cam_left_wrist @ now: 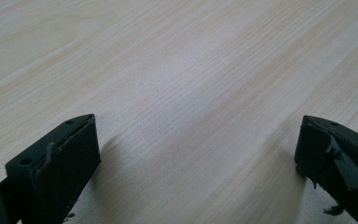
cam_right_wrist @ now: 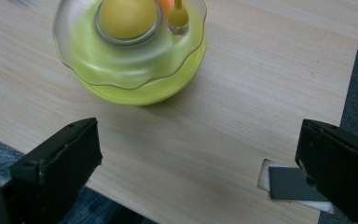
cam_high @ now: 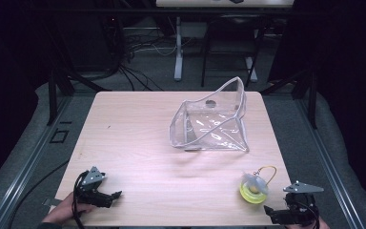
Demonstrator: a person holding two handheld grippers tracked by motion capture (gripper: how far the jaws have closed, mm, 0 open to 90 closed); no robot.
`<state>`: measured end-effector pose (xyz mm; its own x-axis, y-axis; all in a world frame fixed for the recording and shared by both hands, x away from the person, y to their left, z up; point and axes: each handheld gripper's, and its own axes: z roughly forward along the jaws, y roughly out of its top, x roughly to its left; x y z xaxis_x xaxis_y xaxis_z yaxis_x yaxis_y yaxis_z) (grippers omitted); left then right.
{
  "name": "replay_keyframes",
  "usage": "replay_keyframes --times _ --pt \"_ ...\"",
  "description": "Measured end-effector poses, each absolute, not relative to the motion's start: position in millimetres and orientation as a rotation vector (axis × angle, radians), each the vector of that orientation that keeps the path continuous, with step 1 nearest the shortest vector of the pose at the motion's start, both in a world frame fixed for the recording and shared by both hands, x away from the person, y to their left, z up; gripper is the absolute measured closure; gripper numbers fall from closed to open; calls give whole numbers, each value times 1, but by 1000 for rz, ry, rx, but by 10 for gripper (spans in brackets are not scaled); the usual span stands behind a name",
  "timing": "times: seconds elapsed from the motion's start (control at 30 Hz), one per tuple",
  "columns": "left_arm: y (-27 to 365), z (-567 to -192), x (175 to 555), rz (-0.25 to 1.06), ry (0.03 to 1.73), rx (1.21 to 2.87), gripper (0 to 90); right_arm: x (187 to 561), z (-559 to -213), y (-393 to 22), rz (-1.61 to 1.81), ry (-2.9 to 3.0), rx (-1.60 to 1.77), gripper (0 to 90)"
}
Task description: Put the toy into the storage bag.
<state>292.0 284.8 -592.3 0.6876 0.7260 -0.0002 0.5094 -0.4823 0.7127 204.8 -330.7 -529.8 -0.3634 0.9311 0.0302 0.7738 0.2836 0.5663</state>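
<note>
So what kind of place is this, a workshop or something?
Probably a lab or test room set up for recording. A lone wooden table stands in a dark space, black frame posts flank it, and loose cables run over the carpet behind it.

Bright overhead light on the pale table point(cam_high: 138, 138), dark and murky all around it in the high view. White glare on the clear plastic bag point(cam_high: 209, 125); soft shadows beneath the black jaws in the left gripper view. Slight softness throughout, blurred at the top of the yellow container point(cam_right_wrist: 130, 46).
</note>
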Motion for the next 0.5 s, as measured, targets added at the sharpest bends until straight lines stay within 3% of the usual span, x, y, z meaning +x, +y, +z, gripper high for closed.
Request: replay_keyframes --times 0.5 --pt "285 -592 292 394 942 2190 0 201 -522 -330 791 2237 1523 0"
